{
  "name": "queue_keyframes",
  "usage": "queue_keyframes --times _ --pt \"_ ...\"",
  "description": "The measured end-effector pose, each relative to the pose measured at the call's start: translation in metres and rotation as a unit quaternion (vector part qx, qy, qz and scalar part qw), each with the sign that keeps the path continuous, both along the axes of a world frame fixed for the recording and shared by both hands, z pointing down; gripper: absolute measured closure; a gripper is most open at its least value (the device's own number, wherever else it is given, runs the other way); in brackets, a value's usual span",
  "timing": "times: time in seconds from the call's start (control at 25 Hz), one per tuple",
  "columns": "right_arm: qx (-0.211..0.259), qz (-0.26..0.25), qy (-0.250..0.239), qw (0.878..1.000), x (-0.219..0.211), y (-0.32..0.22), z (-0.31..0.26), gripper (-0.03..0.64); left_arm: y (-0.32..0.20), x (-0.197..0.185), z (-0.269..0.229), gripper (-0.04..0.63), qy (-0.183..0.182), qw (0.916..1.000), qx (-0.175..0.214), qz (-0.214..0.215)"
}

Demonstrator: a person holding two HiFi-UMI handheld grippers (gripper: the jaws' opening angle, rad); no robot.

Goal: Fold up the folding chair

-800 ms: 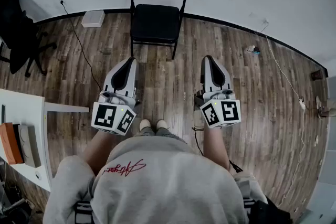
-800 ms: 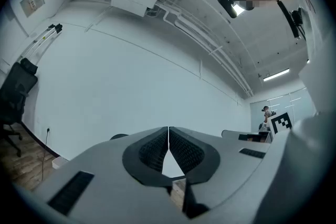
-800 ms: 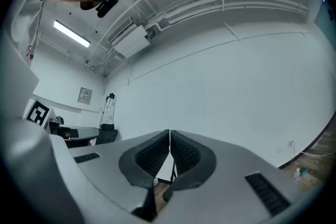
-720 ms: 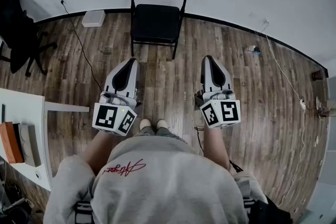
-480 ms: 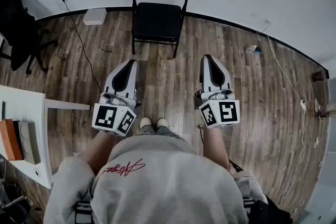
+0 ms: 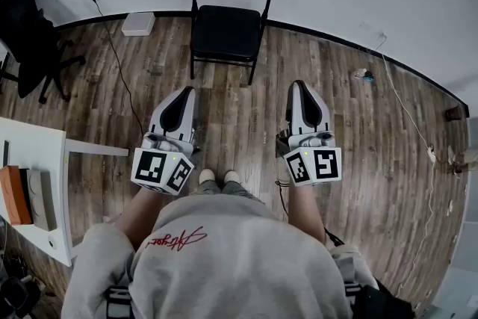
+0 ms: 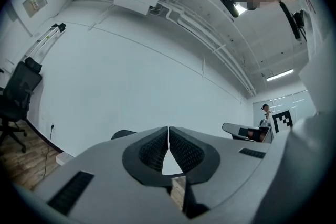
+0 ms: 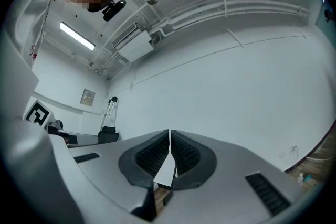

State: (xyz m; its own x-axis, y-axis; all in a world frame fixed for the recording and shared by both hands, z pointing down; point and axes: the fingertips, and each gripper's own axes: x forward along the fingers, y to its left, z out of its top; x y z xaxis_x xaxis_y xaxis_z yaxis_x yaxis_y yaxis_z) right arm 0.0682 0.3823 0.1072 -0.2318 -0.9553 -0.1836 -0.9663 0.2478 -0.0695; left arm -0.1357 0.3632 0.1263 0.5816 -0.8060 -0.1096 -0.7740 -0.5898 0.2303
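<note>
A black folding chair (image 6: pixel 228 19) stands unfolded against the white wall, facing me, at the top middle of the head view. My left gripper (image 6: pixel 185 90) and right gripper (image 6: pixel 297 84) are held side by side over the wood floor, well short of the chair and touching nothing. Both point toward it with their jaws shut and nothing between them. In the left gripper view the closed tips (image 7: pixel 168 128) meet, and the chair's backrest top (image 7: pixel 122 134) peeks over the left jaw. In the right gripper view the tips (image 8: pixel 169 132) meet too.
A black office chair (image 6: pixel 30 37) stands at the far left. A white table (image 6: pixel 45 160) with an orange book sits at my left. A white box (image 6: pixel 139 23) and a cable lie by the wall. More cables run along the right floor.
The view has shifted slightly, so the chair and room sit a little further right in the picture. Both grippers stay shut in about the same place.
</note>
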Motion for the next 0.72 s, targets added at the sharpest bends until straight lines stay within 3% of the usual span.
queue_keyframes --times 0.32,0.72 --pt "-0.010 -0.012 0.005 1.000 0.033 -0.007 0.008 0.595 -0.011 0.033 0.006 0.575 0.010 0.9999 -0.006 -0.006" --pt "-0.025 -0.028 0.017 0.999 0.062 -0.043 0.029 0.595 -0.036 0.074 0.010 0.575 -0.003 0.9999 -0.005 -0.016"
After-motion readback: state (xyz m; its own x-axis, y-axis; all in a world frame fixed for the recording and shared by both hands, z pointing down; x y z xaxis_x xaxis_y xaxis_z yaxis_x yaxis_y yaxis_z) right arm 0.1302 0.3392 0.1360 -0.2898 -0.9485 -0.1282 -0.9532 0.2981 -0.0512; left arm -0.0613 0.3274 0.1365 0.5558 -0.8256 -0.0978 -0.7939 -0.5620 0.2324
